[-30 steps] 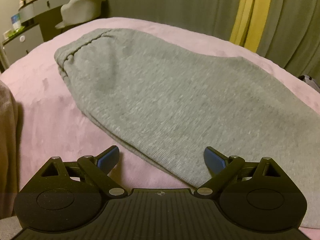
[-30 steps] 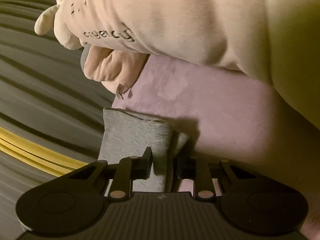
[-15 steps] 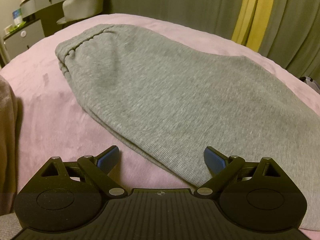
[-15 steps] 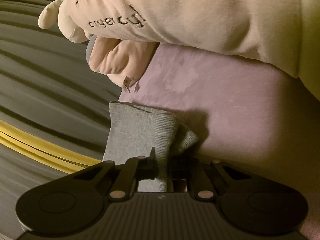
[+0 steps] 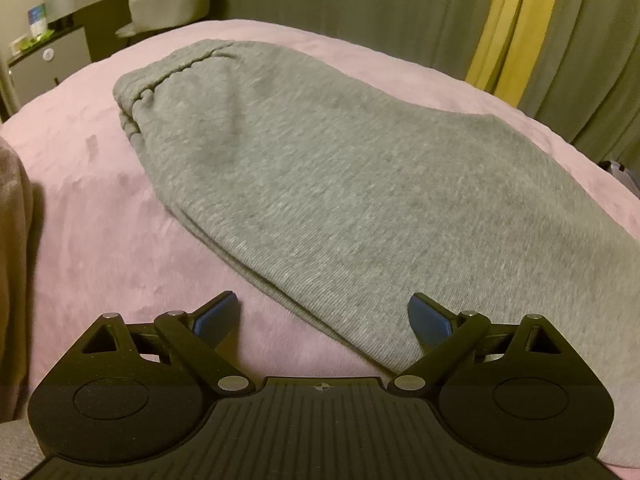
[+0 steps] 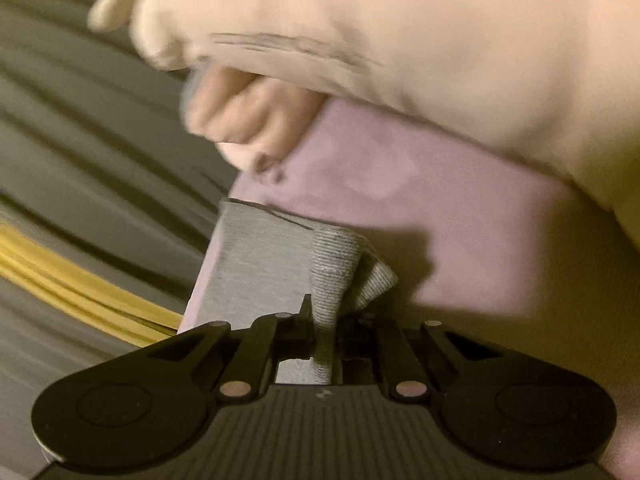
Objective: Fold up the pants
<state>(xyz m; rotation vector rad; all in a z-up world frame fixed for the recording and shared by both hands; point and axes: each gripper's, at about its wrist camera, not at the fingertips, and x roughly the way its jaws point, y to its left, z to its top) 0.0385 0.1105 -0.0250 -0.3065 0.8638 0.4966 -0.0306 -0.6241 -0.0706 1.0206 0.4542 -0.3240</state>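
Grey sweatpants (image 5: 320,176) lie flat on a pink bed cover (image 5: 104,240), with the gathered waistband (image 5: 160,84) at the far left. My left gripper (image 5: 323,318) is open and empty, its blue-padded fingers (image 5: 218,314) spread over the pants' near edge. My right gripper (image 6: 326,332) is shut on the ribbed cuff end of the pants (image 6: 332,268), with the cuff bunched between the fingers. The rest of the leg (image 6: 256,264) runs away to the left in that view.
A large cream plush pillow (image 6: 420,52) lies on the bed beyond the cuff. Grey and yellow curtains (image 5: 508,24) hang behind the bed. A white chair (image 5: 172,4) and a dresser (image 5: 68,28) stand at the far left. Brown fabric (image 5: 14,216) lies at the left edge.
The right gripper has closed tight on the cuff and is moving with it; its view is blurred. The left gripper has drawn back a little from the pants and stays open.
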